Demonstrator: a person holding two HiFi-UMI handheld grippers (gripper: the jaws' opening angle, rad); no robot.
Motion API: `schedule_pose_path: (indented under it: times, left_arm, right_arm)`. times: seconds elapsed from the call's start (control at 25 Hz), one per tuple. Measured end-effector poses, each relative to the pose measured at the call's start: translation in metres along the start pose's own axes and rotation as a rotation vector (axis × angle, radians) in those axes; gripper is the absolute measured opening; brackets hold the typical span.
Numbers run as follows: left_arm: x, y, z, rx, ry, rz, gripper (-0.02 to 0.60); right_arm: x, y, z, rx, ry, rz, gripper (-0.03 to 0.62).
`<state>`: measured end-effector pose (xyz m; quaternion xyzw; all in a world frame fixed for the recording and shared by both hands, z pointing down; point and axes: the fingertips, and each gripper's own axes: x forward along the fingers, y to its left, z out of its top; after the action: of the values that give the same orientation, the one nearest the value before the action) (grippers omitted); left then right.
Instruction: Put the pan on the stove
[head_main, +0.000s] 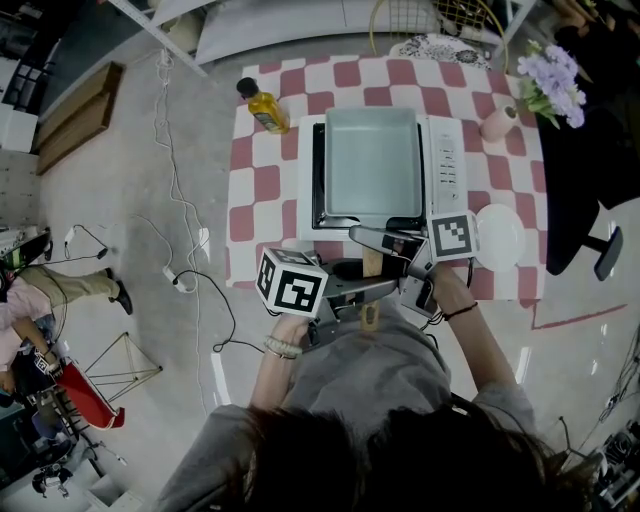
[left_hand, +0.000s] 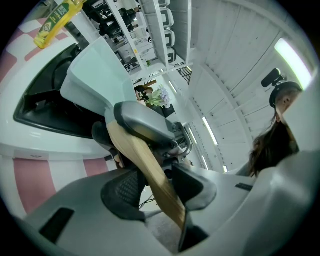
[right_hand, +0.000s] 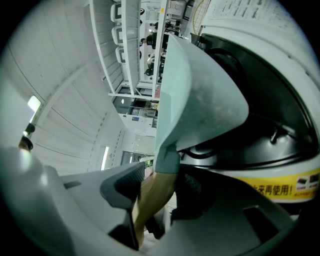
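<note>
A pale green rectangular pan (head_main: 372, 165) lies over the black top of the white stove (head_main: 445, 160); I cannot tell whether it rests on it. Its wooden handle (head_main: 372, 262) points back toward me. My left gripper (head_main: 365, 290) is shut on the handle's near part, and my right gripper (head_main: 385, 240) is shut on it closer to the pan. In the left gripper view the handle (left_hand: 145, 160) runs between the pads of the left gripper (left_hand: 155, 185) up to the pan (left_hand: 95, 75). In the right gripper view the right gripper (right_hand: 160, 187) clamps the handle (right_hand: 155, 192) just below the pan (right_hand: 200, 95).
The stove stands on a pink-and-white checkered table (head_main: 260, 190). An oil bottle (head_main: 265, 108) is at its back left, a white plate (head_main: 498, 237) at the front right, and a pink vase with purple flowers (head_main: 497, 123) behind it. Cables (head_main: 185, 280) trail on the floor at left.
</note>
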<state>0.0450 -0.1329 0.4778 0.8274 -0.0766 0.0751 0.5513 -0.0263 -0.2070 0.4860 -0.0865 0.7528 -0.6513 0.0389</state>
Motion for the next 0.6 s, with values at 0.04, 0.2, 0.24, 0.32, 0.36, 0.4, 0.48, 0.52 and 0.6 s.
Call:
schedule_pose_path:
  times: [0.04,0.2,0.24,0.32,0.36,0.4,0.48,0.52,0.6]
  left_arm:
    - [0.0002,0.0006,-0.0006,0.0,0.0,0.0,0.172]
    - [0.0,0.0025,-0.0021,0.004,0.003,0.003,0.172]
    - [-0.0001,0.0027,-0.0023,0.005,0.003,0.004,0.172]
    - [-0.0005,0.0029,-0.0024,0.007,0.002,0.004,0.173]
    - [-0.0007,0.003,-0.0025,0.007,0.0,0.004,0.172]
    - [-0.0009,0.0032,-0.0028,0.006,-0.002,0.003,0.173]
    - [-0.0008,0.0034,-0.0032,0.005,-0.005,0.002,0.173]
    - [-0.0008,0.0035,-0.0032,0.006,-0.007,0.002,0.173]
    - [-0.0012,0.0037,-0.003,0.007,-0.009,0.001,0.173]
  right_arm:
    - [0.0,-0.0004,-0.0003,0.001,-0.001,0.0,0.181]
    - [0.0005,-0.0016,-0.0006,-0.008,-0.004,0.002,0.181]
    - [0.0006,-0.0017,-0.0006,-0.01,-0.004,0.002,0.181]
    - [0.0009,-0.0014,-0.0006,-0.008,-0.006,0.003,0.181]
    - [0.0013,-0.0013,-0.0006,-0.007,-0.007,0.005,0.181]
    - [0.0015,-0.0012,-0.0006,-0.006,-0.008,0.007,0.181]
    - [0.0019,-0.0011,-0.0007,-0.004,-0.011,0.011,0.181]
    - [0.002,-0.0011,-0.0008,-0.004,-0.012,0.013,0.181]
    - [0.0018,-0.0017,-0.0009,-0.008,-0.012,0.012,0.181]
